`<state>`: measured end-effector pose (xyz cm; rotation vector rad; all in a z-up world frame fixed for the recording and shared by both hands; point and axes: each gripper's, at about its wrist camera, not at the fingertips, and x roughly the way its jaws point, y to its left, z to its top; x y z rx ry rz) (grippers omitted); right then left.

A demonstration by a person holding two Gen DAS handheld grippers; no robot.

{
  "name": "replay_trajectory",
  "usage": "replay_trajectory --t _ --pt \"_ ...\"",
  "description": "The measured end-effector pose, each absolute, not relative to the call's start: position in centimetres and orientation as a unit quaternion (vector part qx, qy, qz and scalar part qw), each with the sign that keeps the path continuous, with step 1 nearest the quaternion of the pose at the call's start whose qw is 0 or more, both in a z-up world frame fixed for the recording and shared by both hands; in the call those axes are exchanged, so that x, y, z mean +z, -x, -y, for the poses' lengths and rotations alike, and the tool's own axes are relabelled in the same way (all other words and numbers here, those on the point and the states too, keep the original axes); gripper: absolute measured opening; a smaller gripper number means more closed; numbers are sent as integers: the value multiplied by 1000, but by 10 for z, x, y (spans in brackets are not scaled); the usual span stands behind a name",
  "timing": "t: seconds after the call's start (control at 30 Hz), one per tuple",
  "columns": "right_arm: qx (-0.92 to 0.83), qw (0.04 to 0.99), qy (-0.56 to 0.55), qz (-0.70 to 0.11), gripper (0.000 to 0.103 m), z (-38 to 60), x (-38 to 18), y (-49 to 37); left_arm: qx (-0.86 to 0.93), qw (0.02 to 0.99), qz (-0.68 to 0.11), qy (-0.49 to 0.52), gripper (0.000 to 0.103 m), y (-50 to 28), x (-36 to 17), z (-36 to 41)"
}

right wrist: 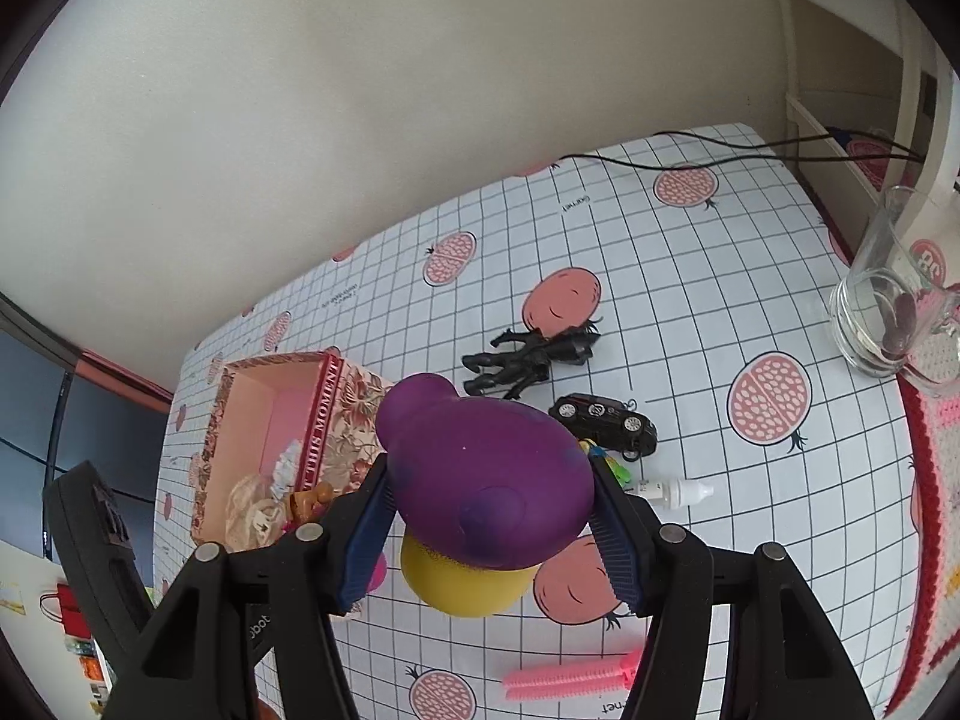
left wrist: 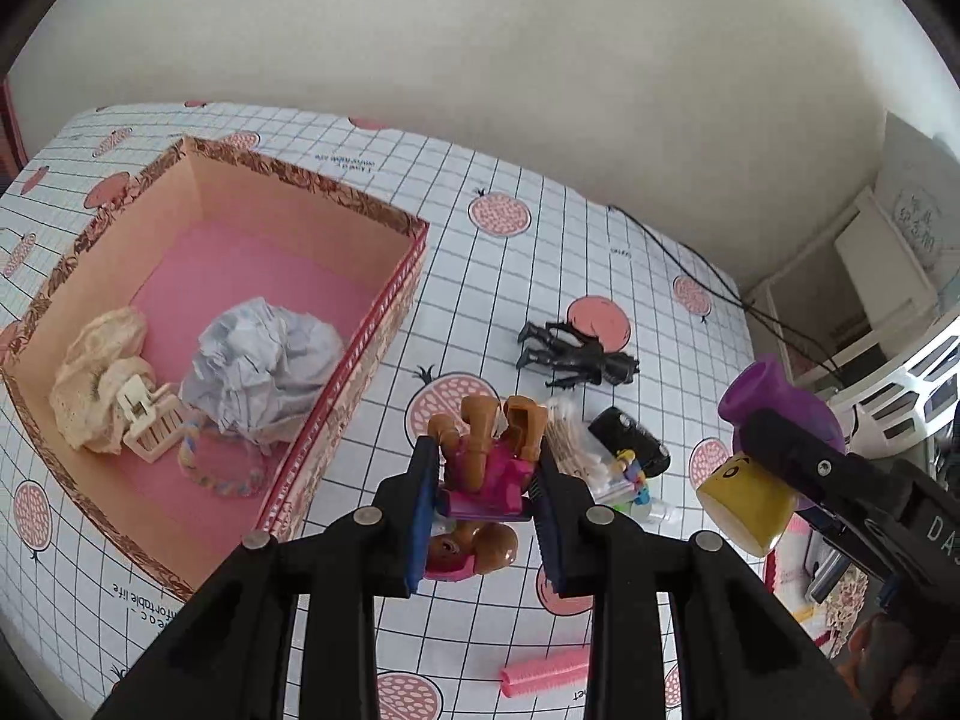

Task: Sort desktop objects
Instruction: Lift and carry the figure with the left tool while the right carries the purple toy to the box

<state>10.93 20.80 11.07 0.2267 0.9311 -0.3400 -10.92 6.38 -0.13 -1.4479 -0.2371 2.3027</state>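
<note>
My left gripper [left wrist: 483, 468] is shut on a brown toy figure in pink clothes [left wrist: 480, 462], held above the table just right of the open pink box [left wrist: 384, 312]. My right gripper [right wrist: 489, 498] is shut on a purple and yellow toy [right wrist: 486, 480], which also shows in the left wrist view [left wrist: 774, 420]. In the box lie crumpled paper [left wrist: 258, 360], a cream cloth [left wrist: 96, 384], a white hair clip [left wrist: 150, 420] and a braided band [left wrist: 222, 474]. On the table lie a black figure [right wrist: 528, 354], a black toy car [right wrist: 606, 417] and a pink comb [right wrist: 570, 675].
A glass mug [right wrist: 888, 312] stands at the table's right edge beside a crocheted mat [right wrist: 942, 480]. A small white bottle [right wrist: 678, 491] and a bag of cotton swabs [left wrist: 576, 444] lie near the car. A black cable [right wrist: 720, 150] runs along the far edge.
</note>
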Motion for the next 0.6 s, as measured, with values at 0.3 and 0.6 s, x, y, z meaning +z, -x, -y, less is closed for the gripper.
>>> replay_trajectory --t 0.3,0.6 --pt "-130 900 -86 -406 65 -241 136 -107 854 186 138 466 31 111 37 -21" --pt "-102 913 -62 -390 65 -268 142 -110 870 158 183 429 31 115 57 29"
